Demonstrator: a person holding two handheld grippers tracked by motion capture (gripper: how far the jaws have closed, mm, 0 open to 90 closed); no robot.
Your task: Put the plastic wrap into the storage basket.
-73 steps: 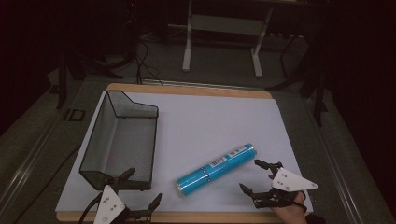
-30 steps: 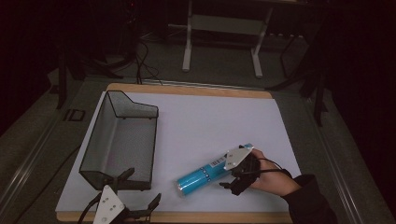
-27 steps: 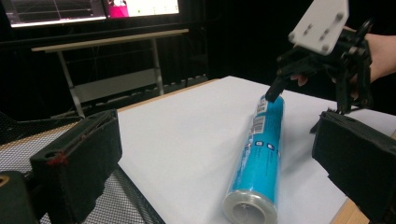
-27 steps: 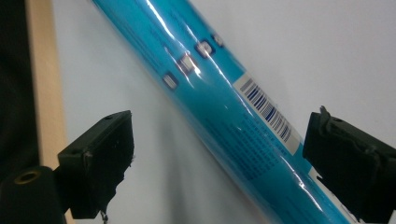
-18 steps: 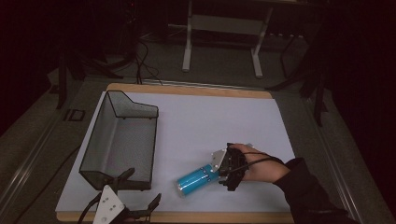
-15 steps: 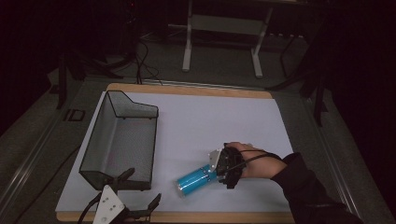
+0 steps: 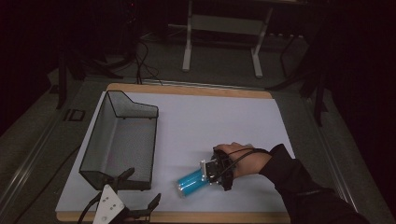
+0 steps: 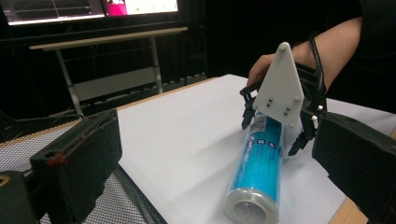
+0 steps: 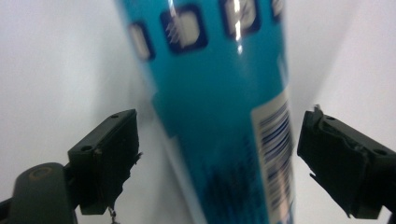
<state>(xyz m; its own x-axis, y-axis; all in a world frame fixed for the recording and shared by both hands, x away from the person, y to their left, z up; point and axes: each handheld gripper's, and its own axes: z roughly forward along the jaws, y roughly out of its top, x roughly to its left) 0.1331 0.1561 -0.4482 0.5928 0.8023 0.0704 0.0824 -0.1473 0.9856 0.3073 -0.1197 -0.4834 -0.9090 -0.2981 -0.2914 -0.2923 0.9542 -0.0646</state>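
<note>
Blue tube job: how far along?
Done: the right gripper straddles the blue cylindrical tube, which lies on the white table sheet. In hand: its jaws have just been closing, with gaps either side, no grip yet. Left: clamp and lift, probably into the black mesh basket.

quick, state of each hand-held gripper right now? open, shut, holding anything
Left hand-held gripper: open, holding nothing, near the mesh basket.
Right hand-held gripper: open, jaws astride the blue tube, pads not touching it.
</note>
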